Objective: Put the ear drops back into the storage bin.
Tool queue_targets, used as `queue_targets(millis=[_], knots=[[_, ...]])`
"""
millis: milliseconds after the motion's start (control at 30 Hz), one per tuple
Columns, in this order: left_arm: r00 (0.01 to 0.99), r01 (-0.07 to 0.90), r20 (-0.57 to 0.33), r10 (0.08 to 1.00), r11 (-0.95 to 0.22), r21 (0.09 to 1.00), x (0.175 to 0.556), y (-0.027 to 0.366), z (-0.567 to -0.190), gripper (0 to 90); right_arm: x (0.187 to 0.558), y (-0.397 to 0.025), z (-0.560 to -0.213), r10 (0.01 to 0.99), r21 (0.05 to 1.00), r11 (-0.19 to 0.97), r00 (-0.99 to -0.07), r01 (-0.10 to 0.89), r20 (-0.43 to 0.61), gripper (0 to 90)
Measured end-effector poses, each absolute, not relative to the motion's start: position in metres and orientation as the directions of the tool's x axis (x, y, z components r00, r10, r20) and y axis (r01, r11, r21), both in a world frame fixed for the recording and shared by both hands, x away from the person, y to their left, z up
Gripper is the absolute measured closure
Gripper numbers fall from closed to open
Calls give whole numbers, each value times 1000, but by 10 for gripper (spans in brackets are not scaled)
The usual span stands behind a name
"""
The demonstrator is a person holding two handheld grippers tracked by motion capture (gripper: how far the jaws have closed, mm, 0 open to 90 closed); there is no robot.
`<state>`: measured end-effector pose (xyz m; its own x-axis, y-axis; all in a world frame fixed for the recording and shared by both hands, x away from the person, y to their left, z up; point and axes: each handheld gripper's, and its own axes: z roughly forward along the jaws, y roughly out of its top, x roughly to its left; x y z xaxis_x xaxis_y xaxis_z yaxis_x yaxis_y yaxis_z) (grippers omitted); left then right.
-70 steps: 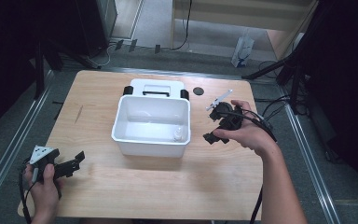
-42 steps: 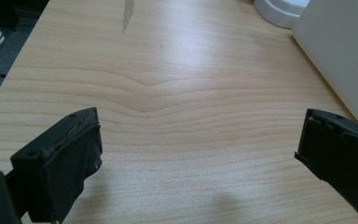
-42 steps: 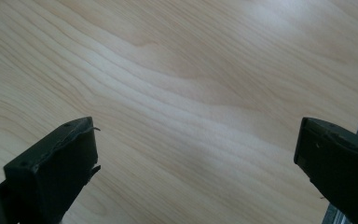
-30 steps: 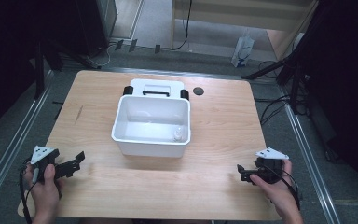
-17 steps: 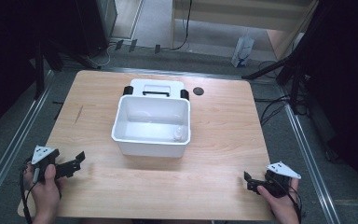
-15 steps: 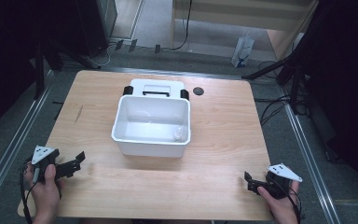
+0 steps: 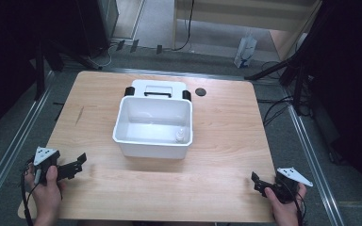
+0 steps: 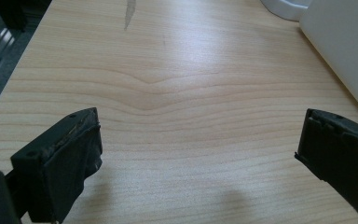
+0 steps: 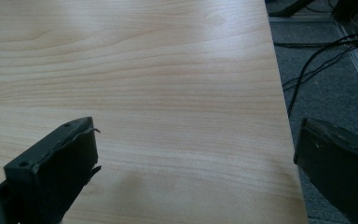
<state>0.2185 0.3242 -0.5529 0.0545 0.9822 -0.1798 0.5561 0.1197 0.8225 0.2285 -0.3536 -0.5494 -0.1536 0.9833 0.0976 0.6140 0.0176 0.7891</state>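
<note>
Withdrawn from the bin to the desk's near right corner: right tool (image 7: 260,183), jaws spread, empty. Left tool (image 7: 73,164) likewise agape at near left. Farther, mid-desk: white rectangular plastic bin (image 7: 153,123) on the light wooden desk (image 7: 226,132).

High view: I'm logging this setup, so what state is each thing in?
Bin: upright, open-topped, a small clear bottle standing inside.
Lid: off, lying flat behind the bin.
Left gripper: open, holding nothing.
Right gripper: open, holding nothing.
Black disc: flat on the table.
</note>
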Motion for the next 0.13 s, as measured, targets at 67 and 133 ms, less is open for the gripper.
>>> queue_targets(millis=[67,133], knots=[[53,554,-178,983,119,824,218,324,-553,5,228,-353,-549,982,786,16,-157,618,104,0],[51,555,-173,984,116,824,218,324,-553,6,228,-353,-550,981,782,20,-162,623,103,0]])
